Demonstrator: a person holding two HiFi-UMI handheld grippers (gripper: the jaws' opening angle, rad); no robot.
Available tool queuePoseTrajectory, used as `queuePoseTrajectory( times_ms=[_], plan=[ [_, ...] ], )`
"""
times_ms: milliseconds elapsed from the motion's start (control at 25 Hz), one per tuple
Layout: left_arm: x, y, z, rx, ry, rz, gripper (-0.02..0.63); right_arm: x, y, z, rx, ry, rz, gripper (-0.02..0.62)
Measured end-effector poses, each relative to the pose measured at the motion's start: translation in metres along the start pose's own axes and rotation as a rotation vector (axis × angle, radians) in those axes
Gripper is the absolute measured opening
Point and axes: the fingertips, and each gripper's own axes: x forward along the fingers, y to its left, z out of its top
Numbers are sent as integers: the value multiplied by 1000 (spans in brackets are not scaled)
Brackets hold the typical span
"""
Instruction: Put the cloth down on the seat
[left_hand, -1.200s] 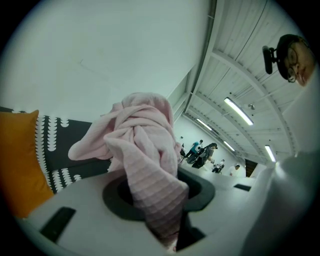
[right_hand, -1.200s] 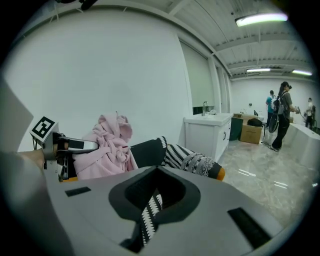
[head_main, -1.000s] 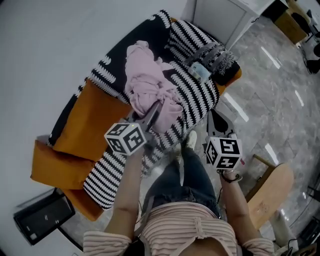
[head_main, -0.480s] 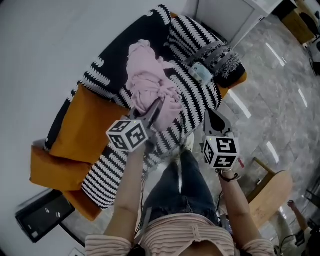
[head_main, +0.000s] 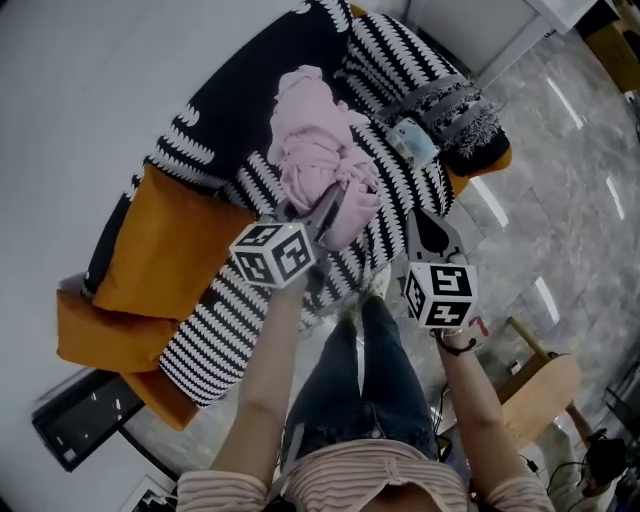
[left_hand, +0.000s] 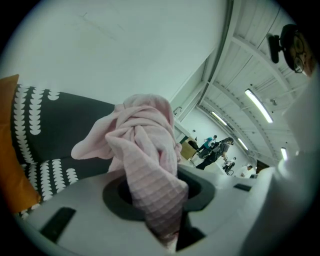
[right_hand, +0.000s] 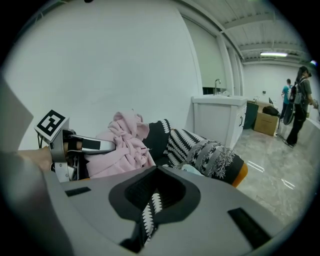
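Observation:
The pink cloth (head_main: 318, 160) is bunched in a heap over the seat of the sofa (head_main: 170, 225), which has orange cushions and a black-and-white striped cover. My left gripper (head_main: 325, 212) reaches in from the front and is shut on the cloth's near end. In the left gripper view the pink cloth (left_hand: 150, 165) rises out from between the jaws. My right gripper (head_main: 425, 232) hovers at the sofa's front right edge, jaws close together. A thin slit between them shows striped cover (right_hand: 150, 210); whether it is pinched I cannot tell. The right gripper view shows the cloth (right_hand: 127, 142) beside the left gripper (right_hand: 107, 146).
A dark fuzzy cushion (head_main: 455, 105) and a small pale blue object (head_main: 412, 140) lie at the sofa's right end. A wooden stool (head_main: 545, 385) stands on the tiled floor at the right, a black box (head_main: 80, 425) at the lower left. A white cabinet (right_hand: 220, 120) stands behind the sofa.
Both grippers have moved forward and down toward the sofa. The pink cloth stays in the left gripper and now sits closer over the seat.

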Motion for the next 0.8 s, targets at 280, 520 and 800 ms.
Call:
queuePoseTrajectory(
  times_ms=[280, 520, 800],
  plan=[
    [45, 26, -17, -14, 38, 33, 147, 43, -15, -18, 9, 47, 8, 8],
    [75, 51, -33, -24, 74, 52, 147, 72, -19, -43, 38, 99, 7, 8],
    [105, 78, -49, -44, 123, 71, 147, 97, -21, -61, 40, 140, 9, 8]
  ],
)
